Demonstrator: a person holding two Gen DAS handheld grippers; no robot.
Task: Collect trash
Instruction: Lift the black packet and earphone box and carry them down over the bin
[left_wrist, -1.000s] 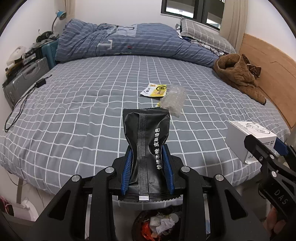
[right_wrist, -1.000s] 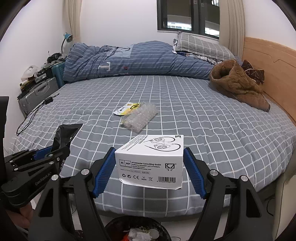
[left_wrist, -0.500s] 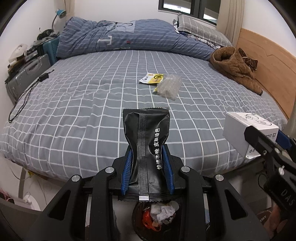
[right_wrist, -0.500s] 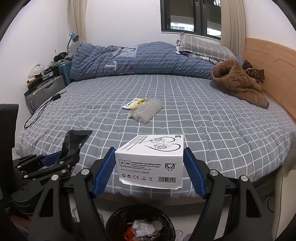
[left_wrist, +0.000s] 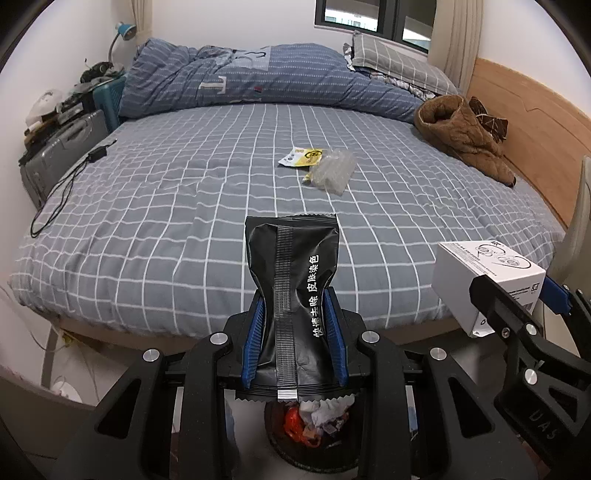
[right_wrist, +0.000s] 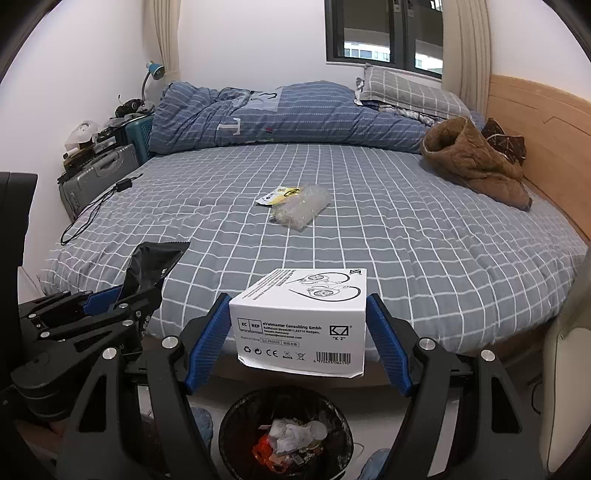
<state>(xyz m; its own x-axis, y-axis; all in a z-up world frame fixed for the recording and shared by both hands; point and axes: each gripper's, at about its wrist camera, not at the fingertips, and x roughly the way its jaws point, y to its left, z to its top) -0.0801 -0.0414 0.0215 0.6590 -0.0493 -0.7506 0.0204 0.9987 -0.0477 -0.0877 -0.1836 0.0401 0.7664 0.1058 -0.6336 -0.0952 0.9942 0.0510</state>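
Bedroom scene: grey checked bed (left_wrist: 184, 206) fills the view ahead of both claws, blue duvet (left_wrist: 258, 81) bunched at the far end, brown jacket (left_wrist: 465, 136) off to the right by the wooden headboard (left_wrist: 535, 140). Left gripper (left_wrist: 293, 332) clamped narrow on a black foil pouch (left_wrist: 291, 266), blue pads pressing both its sides, pouch standing upright out past the fingertips. Right gripper (right_wrist: 299, 332) holds a white cardboard box (right_wrist: 303, 317), jaws wide with pads flat against the box's two side faces; printed barcode face toward the camera. Both claws sit side by side, off the near edge of the bed. Black trash bin (right_wrist: 286, 435) directly below and between the right claw's fingers, already holding crumpled paper and something red; in the left wrist view the same bin shows just under the pouch's lower edge. Remaining trash well ahead of both claws, mid-bed: a yellow-white packet (left_wrist: 301, 157) touching a clear bubble-wrap piece (left_wrist: 332, 171), possibly with a small wrapper tucked under it, hard to tell. Grey suitcase (right_wrist: 96, 177) and a black cable (left_wrist: 62, 192) far left.
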